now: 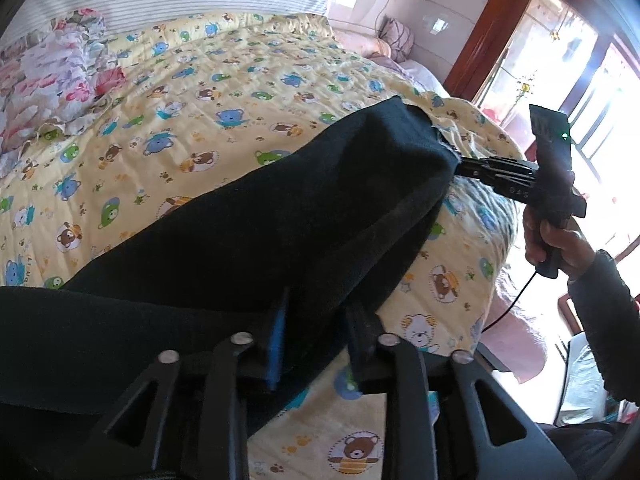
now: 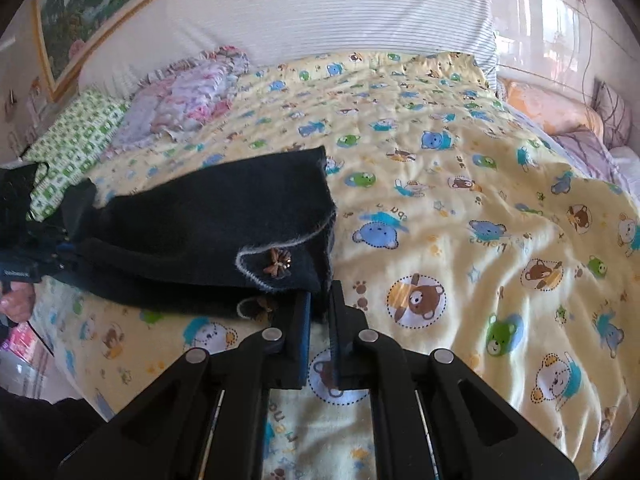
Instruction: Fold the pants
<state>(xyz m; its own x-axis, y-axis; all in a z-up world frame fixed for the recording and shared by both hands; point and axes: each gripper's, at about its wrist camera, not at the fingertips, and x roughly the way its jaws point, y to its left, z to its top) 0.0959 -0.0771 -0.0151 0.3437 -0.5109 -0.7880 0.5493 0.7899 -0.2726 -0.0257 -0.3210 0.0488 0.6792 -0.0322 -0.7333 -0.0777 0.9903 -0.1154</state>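
We are working over a bed in a bright bedroom, its pale yellow quilted bedspread printed with cartoon bears [image 2: 460, 208] spread flat to give us a wide, soft surface for folding, with a white striped headboard cushion [image 2: 320, 12] at the far end and a floral ruffled pillow [image 2: 192, 96] pushed aside. Our left tool [image 1: 316, 328] has its blue-padded fingers closed onto a thick gather of the dark navy fabric pants [image 1: 260, 216], so that end stays bunched and under control. Our right tool [image 2: 320, 312] is pinched tight on the hem end of the same pants, where small brown flower-shaped trims [image 2: 276, 262] sit by a frayed pale edge; in the left view that right tool [image 1: 464, 170] shows at the far corner of the cloth. Holding both ends lets us carry the pants taut and raised above the bedspread, the legs apparently already doubled one on the other. We judge the next need is to lower them evenly, or the layers may slide apart.
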